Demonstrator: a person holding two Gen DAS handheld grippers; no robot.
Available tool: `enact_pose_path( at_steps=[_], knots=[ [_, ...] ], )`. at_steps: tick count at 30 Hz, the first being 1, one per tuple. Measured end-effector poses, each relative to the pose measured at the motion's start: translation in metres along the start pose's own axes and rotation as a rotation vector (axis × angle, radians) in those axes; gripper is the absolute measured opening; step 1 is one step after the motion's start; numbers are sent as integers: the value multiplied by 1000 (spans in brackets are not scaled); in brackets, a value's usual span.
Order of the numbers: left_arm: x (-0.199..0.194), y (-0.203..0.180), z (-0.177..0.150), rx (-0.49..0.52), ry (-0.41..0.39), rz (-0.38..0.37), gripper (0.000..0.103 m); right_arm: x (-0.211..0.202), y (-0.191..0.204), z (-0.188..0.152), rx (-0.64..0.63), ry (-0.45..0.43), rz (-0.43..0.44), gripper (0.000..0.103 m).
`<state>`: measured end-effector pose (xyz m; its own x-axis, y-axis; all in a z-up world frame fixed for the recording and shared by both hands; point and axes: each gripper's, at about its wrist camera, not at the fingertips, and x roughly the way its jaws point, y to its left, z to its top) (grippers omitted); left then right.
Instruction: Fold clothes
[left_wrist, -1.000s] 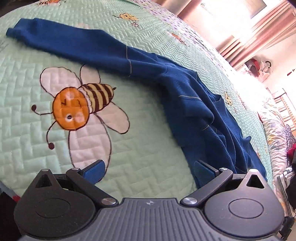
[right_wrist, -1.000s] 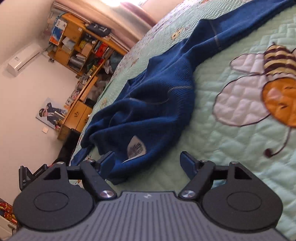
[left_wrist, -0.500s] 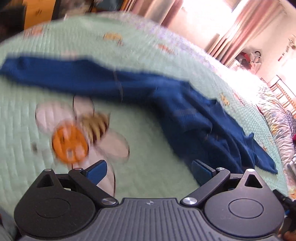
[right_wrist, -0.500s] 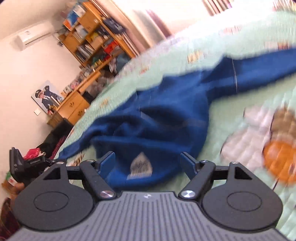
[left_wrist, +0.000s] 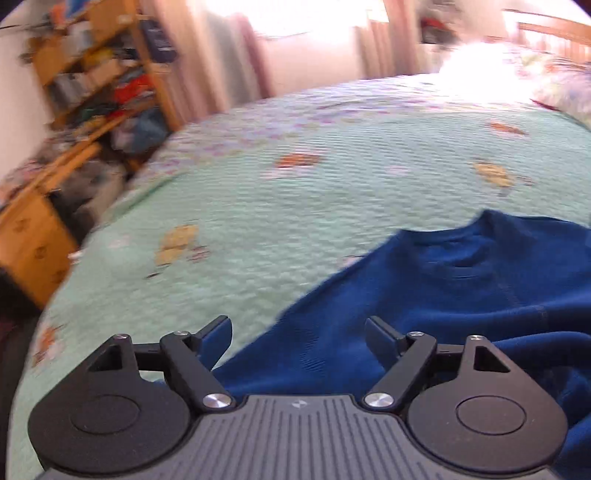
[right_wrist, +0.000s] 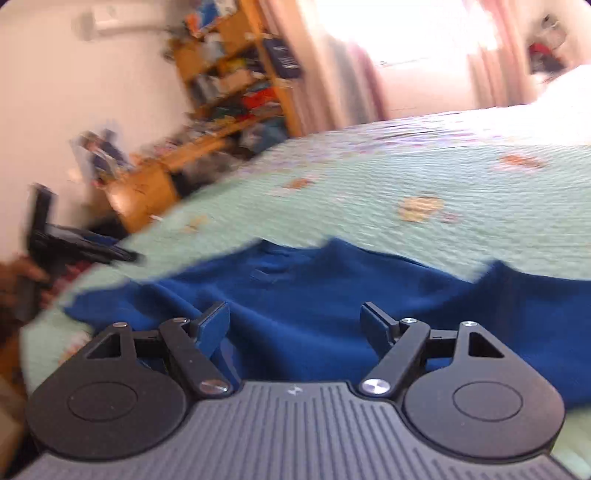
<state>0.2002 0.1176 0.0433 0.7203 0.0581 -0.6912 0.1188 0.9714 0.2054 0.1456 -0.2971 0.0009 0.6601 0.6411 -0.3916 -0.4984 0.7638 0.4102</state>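
Left gripper (left_wrist: 298, 334) tilted down over sweater (left_wrist: 461, 295), fingers closing, ungripped.

before you: a plain deep-blue sweater (right_wrist: 317, 295) on a mint-green quilted bedspread (left_wrist: 295, 206) dotted with small orange and yellow motifs; orange-brown wooden shelves (right_wrist: 236, 74); pink curtains (left_wrist: 236, 55).

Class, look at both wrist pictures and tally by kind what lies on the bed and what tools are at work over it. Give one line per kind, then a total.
Blue sweater: 1
Green quilt: 1
Claws: 2, left claw and right claw
Total: 4
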Motion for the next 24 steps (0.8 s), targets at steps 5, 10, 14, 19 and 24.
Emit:
enact_pose_path(
  at_steps=[5, 10, 14, 19, 24],
  knots=[
    [48, -6, 6, 42, 89, 46, 83, 43, 0, 12, 159, -33, 204, 79],
    [79, 4, 4, 100, 104, 111, 82, 74, 14, -21, 119, -10, 323, 82],
    [95, 4, -3, 219, 68, 81, 79, 85, -2, -45, 203, 20, 340, 82],
    [124, 0, -2, 283, 66, 72, 65, 73, -15, -50, 271, -40, 420, 85],
    [135, 5, -3, 298, 50, -10, 53, 74, -22, -48, 323, -40, 470, 86]
  ],
)
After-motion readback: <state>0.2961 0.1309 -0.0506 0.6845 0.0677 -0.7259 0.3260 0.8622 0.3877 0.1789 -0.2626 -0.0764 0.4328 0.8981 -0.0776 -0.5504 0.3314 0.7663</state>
